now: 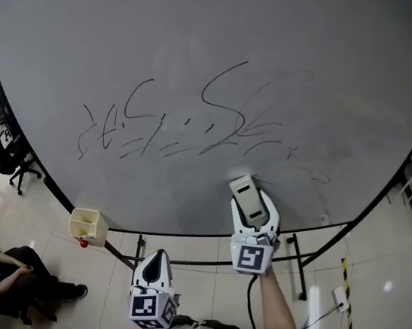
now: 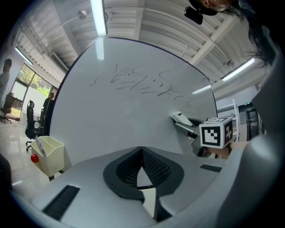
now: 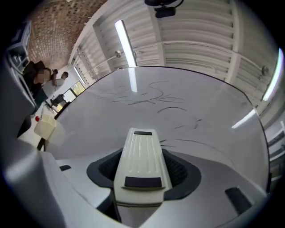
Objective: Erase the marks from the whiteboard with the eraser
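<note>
whiteboard (image 1: 209, 31): big, black-framed, on a stand. It fills everything ahead of both claws.
marks (image 1: 196, 124): thin dark scribbles across mid-board, up and left of the right claw. A few fainter strokes trail off to its right. Most are not yet wiped.
bin (image 1: 88, 223): pale box hung at the board's lower edge, left of the left claw, with a small red thing just under it.
right claw (image 1: 254, 214): clamped on the eraser, one jaw on each long side, nose pointed up at the board.
left claw (image 2: 141, 151): jaws together with nothing between them, held low and well clear of the board, down-left of the right claw.
eraser (image 1: 246, 192): cream, ribbed back, in the right claw. Its nose is at the lower right end of the marks, at or just off the board. Can't tell if it's touching.
risk 1: my guess is the eraser twists or slides back in the jaws if pushed hard at an angle, since it's gripped only by its sides.
risk 2: the faint strokes on the right are easy to skip.
risk 3: the stand may shift under a hard push, as nothing braces the board.
writing: marks read as scribble, no letters I can make out. No brand readable on the eraser. The cubes on the claws carry square patterns only.
</note>
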